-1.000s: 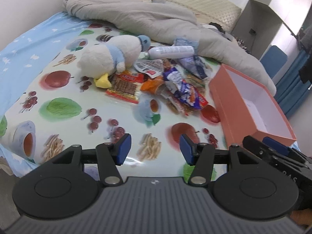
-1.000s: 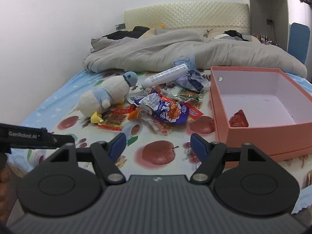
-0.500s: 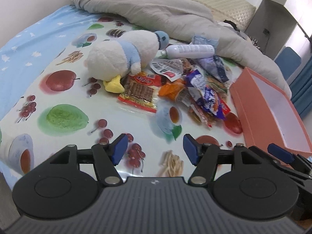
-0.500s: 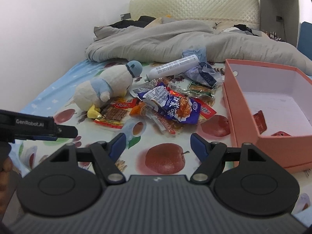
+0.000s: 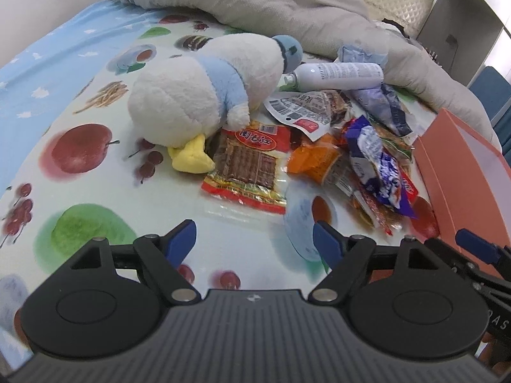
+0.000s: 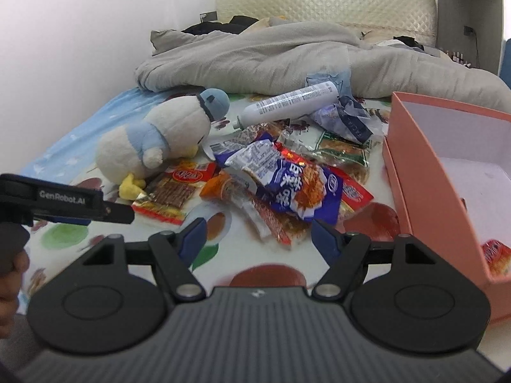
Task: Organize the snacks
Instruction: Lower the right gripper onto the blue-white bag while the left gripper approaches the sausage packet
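Note:
A pile of snack packets lies on a fruit-print sheet. A red packet with brown sticks (image 5: 247, 172) (image 6: 174, 191) lies nearest the left gripper. A blue and white bag (image 5: 378, 167) (image 6: 287, 182) tops the pile, with an orange packet (image 5: 314, 159) beside it. An open orange box (image 5: 463, 172) (image 6: 447, 172) stands to the right and holds a red snack (image 6: 496, 255). My left gripper (image 5: 254, 242) is open and empty, just short of the red packet. My right gripper (image 6: 258, 239) is open and empty, just short of the blue bag.
A white and blue plush penguin (image 5: 204, 95) (image 6: 159, 140) lies left of the pile, touching the red packet. A white spray bottle (image 5: 338, 75) (image 6: 287, 102) and crumpled blue wrapper (image 6: 348, 121) lie behind. A grey duvet (image 6: 287, 57) covers the far bed.
Both grippers have moved forward toward the snack pile, which now looks larger and closer. Both stay open and empty. Nothing on the bed has shifted.

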`<state>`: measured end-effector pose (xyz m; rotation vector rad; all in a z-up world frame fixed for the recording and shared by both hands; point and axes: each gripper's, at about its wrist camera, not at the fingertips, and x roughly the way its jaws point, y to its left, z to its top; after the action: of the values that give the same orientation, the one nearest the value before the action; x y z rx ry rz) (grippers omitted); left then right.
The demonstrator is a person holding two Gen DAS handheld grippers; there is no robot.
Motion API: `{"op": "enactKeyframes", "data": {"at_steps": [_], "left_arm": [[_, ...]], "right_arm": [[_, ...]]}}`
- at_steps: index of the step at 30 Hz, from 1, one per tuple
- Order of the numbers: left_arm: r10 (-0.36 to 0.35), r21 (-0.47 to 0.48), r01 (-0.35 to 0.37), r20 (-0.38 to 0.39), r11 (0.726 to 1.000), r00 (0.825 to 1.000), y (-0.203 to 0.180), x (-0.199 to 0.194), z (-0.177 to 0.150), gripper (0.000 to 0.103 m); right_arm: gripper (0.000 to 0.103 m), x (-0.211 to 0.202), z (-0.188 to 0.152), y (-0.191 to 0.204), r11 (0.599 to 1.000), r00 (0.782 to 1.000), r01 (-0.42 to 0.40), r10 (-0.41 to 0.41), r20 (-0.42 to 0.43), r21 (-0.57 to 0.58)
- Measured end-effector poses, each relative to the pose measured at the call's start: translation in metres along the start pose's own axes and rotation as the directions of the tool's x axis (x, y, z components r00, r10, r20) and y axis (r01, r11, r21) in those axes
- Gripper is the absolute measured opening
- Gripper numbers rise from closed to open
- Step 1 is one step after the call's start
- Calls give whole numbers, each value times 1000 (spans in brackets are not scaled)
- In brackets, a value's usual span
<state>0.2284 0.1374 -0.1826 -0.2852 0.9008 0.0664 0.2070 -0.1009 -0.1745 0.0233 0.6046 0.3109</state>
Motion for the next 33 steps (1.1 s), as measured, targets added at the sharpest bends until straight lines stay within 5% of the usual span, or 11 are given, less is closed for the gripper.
{"op": "enactKeyframes", "data": {"at_steps": [8, 14, 18, 27, 33], "left_arm": [[-1, 40, 3, -29, 999, 1000, 6, 39, 16, 84], [52, 76, -48, -58, 996, 997, 7, 72, 24, 84], [101, 123, -92, -67, 988, 993, 3, 91, 28, 96], [119, 233, -105, -46, 967, 992, -17, 113, 30, 98], [117, 251, -104, -35, 962, 993, -19, 117, 31, 95]], "right_arm": [[70, 36, 0, -15, 1000, 999, 10, -11, -42, -8], [70, 62, -4, -9, 993, 997, 5, -15, -81, -119], [56, 79, -14, 6, 964, 992, 27, -59, -114, -263], [42, 91, -27, 22, 873, 987, 103, -147, -57, -477], [12, 91, -28, 25, 856, 985, 101, -159, -72, -508]]}}
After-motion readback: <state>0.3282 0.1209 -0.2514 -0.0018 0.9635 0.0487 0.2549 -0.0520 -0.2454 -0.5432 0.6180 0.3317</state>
